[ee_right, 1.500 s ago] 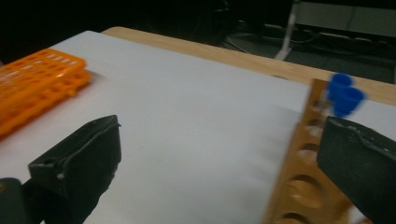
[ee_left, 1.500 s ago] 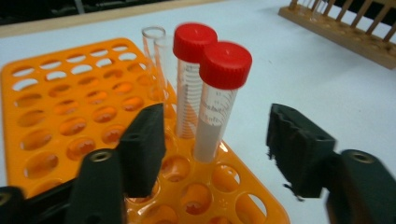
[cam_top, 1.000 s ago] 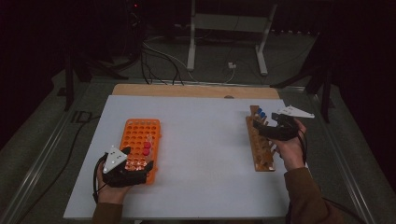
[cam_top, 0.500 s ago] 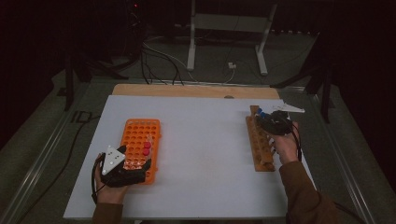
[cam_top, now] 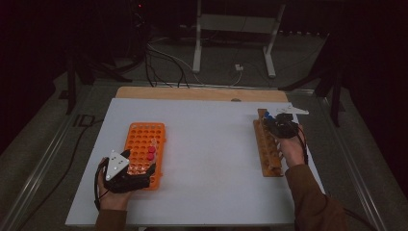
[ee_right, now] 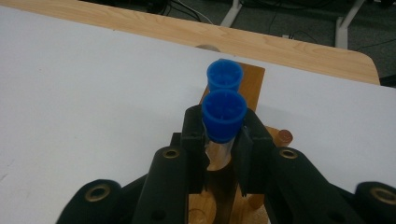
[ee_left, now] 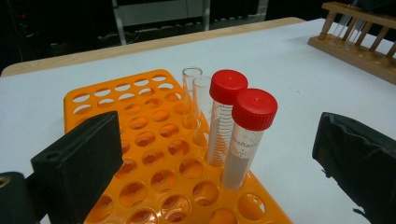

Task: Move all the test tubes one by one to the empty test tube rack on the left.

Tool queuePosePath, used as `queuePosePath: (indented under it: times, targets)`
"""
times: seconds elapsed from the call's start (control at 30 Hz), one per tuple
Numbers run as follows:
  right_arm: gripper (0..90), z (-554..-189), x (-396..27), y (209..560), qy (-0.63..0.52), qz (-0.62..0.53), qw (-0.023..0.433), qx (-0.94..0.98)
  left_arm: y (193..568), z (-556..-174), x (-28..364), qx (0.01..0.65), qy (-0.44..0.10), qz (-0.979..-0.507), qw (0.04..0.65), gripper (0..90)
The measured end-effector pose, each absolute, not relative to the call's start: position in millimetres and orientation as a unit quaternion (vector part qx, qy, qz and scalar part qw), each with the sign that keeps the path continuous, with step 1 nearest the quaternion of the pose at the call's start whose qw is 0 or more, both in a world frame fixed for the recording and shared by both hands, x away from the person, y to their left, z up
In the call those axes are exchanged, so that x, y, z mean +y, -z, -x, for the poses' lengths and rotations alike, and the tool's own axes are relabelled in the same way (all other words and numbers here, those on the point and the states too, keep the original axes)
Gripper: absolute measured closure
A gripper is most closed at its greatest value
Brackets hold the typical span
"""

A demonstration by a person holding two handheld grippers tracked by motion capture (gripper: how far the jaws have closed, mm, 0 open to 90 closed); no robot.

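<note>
Right hand-held gripper point(ee_right: 223, 140), angled down, just clamped the blue-capped tube point(ee_right: 223, 115); left hand-held gripper point(ee_left: 219, 158) apparently rests level, spread wide.

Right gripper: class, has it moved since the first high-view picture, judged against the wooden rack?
Yes. The right gripper moved in over the wooden rack toward its far end, its jaws closing on a blue-capped tube.

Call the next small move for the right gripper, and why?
Probably a straight lift. The right gripper has just been closing and its pads now press on the nearer blue-capped tube, which stands in the wooden rack. A second blue-capped tube sits close behind, so pulling up without tilting should avoid knocking it.
</note>
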State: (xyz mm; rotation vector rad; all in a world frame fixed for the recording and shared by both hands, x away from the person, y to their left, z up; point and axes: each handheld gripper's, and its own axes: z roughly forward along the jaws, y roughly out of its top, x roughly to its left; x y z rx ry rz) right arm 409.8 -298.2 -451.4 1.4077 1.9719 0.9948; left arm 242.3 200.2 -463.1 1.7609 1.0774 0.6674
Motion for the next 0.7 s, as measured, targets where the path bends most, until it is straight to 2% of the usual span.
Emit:
queuePosePath:
  times: [0.47, 0.7]
  targets:
    - [77.1, -392, -300, 425, -0.402, -0.506, 0.281, 0.71, 464, -243, 199, 0.445, -0.273, -0.716, 0.464, 0.7]
    - [77.1, -381, -296, 405, -0.41, -0.484, 0.308, 0.709, 458, -244, 197, 0.445, -0.277, -0.712, 0.467, 0.7]
